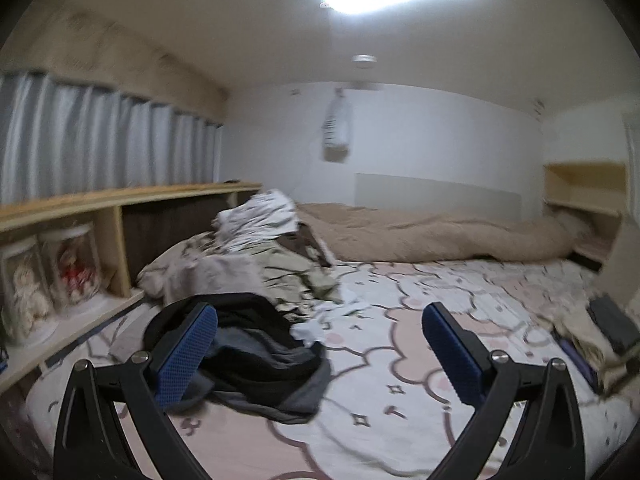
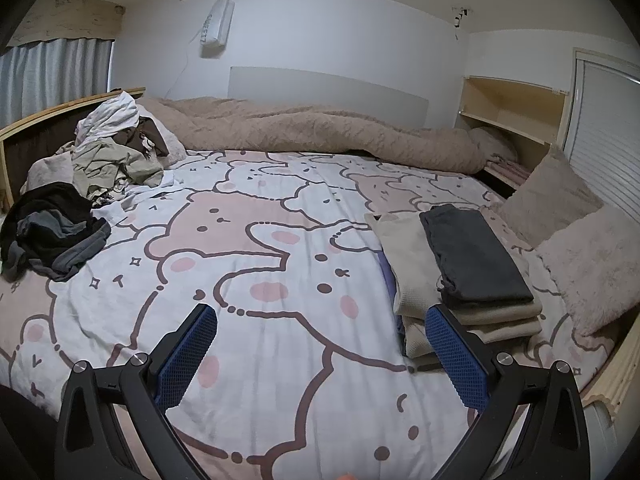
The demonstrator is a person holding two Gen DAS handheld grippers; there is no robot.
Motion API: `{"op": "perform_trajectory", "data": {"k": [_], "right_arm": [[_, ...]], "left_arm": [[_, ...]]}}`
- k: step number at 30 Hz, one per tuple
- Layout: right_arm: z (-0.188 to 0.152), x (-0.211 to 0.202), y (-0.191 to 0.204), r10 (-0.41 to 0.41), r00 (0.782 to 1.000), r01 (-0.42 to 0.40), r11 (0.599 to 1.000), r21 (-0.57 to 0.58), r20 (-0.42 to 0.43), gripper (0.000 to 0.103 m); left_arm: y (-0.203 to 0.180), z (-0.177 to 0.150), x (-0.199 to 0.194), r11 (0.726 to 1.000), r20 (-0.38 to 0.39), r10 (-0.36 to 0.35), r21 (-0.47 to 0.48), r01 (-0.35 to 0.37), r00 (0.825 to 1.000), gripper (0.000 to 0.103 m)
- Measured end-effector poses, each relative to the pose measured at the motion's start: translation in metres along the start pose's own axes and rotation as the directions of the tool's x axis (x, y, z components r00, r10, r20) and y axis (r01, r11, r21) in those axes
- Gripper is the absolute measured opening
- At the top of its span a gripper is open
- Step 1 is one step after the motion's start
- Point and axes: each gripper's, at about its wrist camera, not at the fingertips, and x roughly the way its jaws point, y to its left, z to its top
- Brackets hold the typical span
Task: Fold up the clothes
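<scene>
A crumpled black and grey garment (image 1: 256,356) lies on the bed sheet (image 1: 400,380) just ahead of my left gripper (image 1: 320,320), which is open and empty; its left fingertip overlaps the garment in view. Behind it rises a heap of unfolded clothes (image 1: 264,248), white, beige and brown. In the right wrist view the same dark garment (image 2: 52,228) and heap (image 2: 116,152) lie far left. My right gripper (image 2: 320,320) hangs open over the bear-print sheet (image 2: 248,248). A folded stack (image 2: 472,272), dark grey on cream, sits beside its right finger.
A tan duvet (image 2: 320,128) is bunched along the far side of the bed. Two fluffy pillows (image 2: 580,248) lean at the right. A wooden shelf (image 1: 80,216) with jars runs along the left, and another shelf unit (image 2: 512,108) stands at the back right. A white wall lies beyond.
</scene>
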Motion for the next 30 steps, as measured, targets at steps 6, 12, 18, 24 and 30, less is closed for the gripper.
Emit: {"op": "perform_trajectory", "data": {"k": [6,12,18,24,30], "right_arm": [[-0.002,0.009,-0.002,-0.010,1.000,0.010,1.000,0.005,-0.016,0.103],[-0.006,0.020,0.001,-0.006,0.999,0.006,1.000,0.002,-0.043,0.103],[-0.012,0.031,0.004,0.000,0.997,0.000,1.000,-0.001,-0.075,0.103],[-0.015,0.043,0.007,-0.001,0.995,0.000,1.000,-0.005,-0.100,0.103],[-0.019,0.061,0.008,-0.001,0.991,0.000,1.000,-0.001,-0.132,0.103]], "left_arm": [[0.081,0.010,0.007,0.976,-0.061,0.145,-0.157,-0.153,0.988,0.103],[0.109,-0.003,0.018,0.964,-0.097,0.252,-0.059,-0.258,0.963,0.103],[0.122,-0.039,0.065,0.983,-0.210,0.154,-0.066,-0.171,0.966,0.103],[0.085,-0.059,0.117,0.996,-0.248,0.086,0.005,-0.087,0.965,0.101],[0.021,-0.072,0.180,0.996,-0.309,0.040,0.091,-0.012,0.950,0.101]]}}
